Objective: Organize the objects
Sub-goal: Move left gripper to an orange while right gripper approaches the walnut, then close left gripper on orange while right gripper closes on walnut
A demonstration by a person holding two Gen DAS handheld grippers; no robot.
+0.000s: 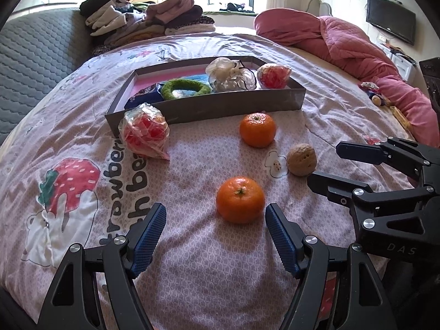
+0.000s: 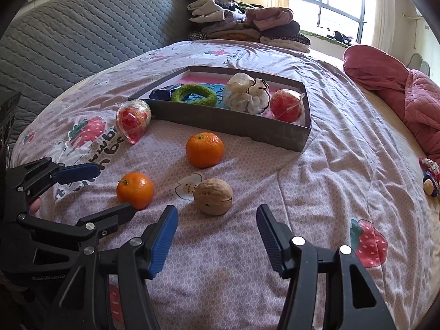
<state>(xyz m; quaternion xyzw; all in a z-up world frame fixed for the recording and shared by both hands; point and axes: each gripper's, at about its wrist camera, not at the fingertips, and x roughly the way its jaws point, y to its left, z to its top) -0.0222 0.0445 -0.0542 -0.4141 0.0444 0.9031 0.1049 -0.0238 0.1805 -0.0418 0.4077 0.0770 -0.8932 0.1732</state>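
Note:
A shallow grey box (image 1: 233, 104) (image 2: 233, 123) on the bed holds a green ring (image 1: 185, 89), a blue packet, a pale bag bundle (image 1: 231, 75) and a red wrapped ball (image 1: 275, 75). Outside it lie another red wrapped ball (image 1: 144, 133) (image 2: 133, 118), two oranges and a walnut (image 1: 302, 159) (image 2: 213, 196). My left gripper (image 1: 216, 213) (image 2: 112, 189) is open, just short of the near orange (image 1: 240, 199) (image 2: 135, 190). My right gripper (image 2: 217, 214) (image 1: 323, 162) is open, just short of the walnut. The far orange (image 1: 257, 129) (image 2: 205, 150) sits before the box.
A patterned pink bedspread (image 1: 192, 261) covers the bed. A grey quilted headboard (image 2: 82, 35) rises at the left. Folded clothes (image 1: 143, 19) are stacked at the far end. A pink quilt (image 1: 343, 46) is heaped on the right, with small toys (image 2: 430, 176) near it.

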